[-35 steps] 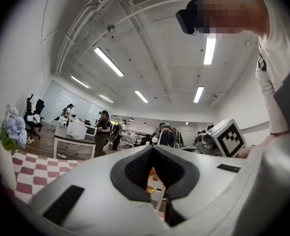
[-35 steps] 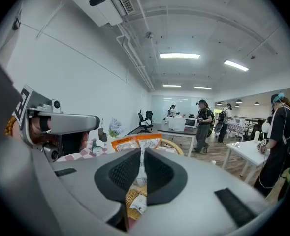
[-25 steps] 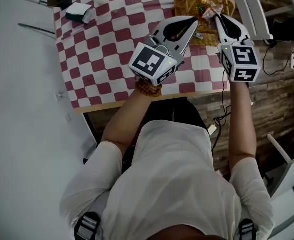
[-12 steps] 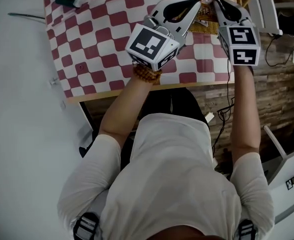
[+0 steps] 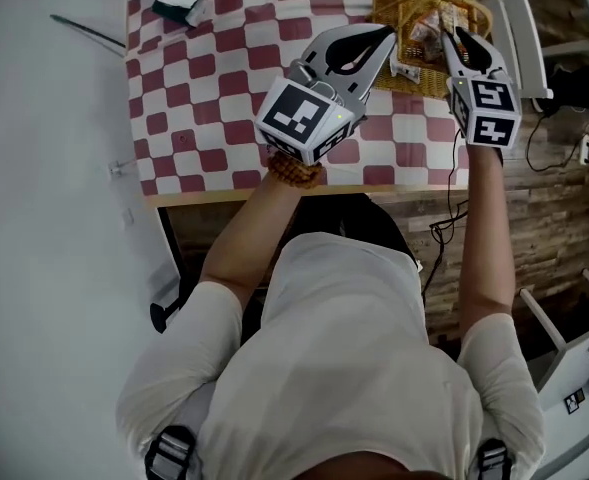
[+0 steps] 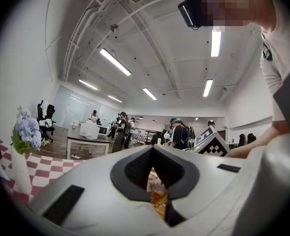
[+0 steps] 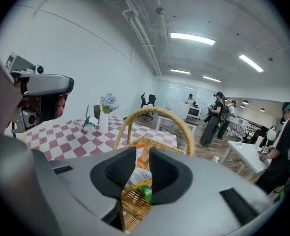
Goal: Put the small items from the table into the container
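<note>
Wicker fills the gap of the right gripper [image 5: 452, 40], its jaws opening above the basket [image 5: 386, 13] at the far right of the checked table [image 5: 224, 58], apparently to release a snack packet [image 7: 135, 177] into it; the left gripper [image 5: 382, 38], clenched and empty, idles just left.
</note>
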Tool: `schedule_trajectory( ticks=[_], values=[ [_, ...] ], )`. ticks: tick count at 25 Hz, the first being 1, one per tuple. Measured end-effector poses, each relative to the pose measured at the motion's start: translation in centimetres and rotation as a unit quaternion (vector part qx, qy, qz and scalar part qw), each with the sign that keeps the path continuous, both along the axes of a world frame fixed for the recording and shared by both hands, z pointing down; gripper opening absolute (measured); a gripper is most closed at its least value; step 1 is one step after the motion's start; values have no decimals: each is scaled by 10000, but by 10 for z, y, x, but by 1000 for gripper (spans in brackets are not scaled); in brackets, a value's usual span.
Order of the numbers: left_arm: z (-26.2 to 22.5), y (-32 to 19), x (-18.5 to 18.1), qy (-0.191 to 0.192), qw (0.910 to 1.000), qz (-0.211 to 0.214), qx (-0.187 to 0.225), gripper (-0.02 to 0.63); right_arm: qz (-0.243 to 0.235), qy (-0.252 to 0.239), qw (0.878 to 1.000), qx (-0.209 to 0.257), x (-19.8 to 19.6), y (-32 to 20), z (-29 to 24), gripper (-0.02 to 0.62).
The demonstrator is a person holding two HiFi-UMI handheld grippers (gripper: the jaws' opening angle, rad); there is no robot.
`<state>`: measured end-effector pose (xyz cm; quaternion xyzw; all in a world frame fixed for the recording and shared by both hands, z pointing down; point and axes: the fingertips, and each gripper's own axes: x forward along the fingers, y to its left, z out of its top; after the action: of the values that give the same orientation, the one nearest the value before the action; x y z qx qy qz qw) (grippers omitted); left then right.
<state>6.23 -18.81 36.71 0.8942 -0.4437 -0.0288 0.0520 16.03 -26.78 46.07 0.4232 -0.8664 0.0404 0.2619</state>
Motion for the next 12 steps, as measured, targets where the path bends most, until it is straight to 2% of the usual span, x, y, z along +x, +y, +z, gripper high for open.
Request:
schedule_trajectory(
  ticks=[6, 12],
  values=[
    [-42, 24, 0, 71, 9996, -48, 260, 26, 54, -516, 9977, 443, 8, 26, -61, 109],
    [-83, 67, 8, 311, 9985, -49, 447, 26, -390, -1454, 9872, 520, -13, 94, -124, 103]
  ],
)
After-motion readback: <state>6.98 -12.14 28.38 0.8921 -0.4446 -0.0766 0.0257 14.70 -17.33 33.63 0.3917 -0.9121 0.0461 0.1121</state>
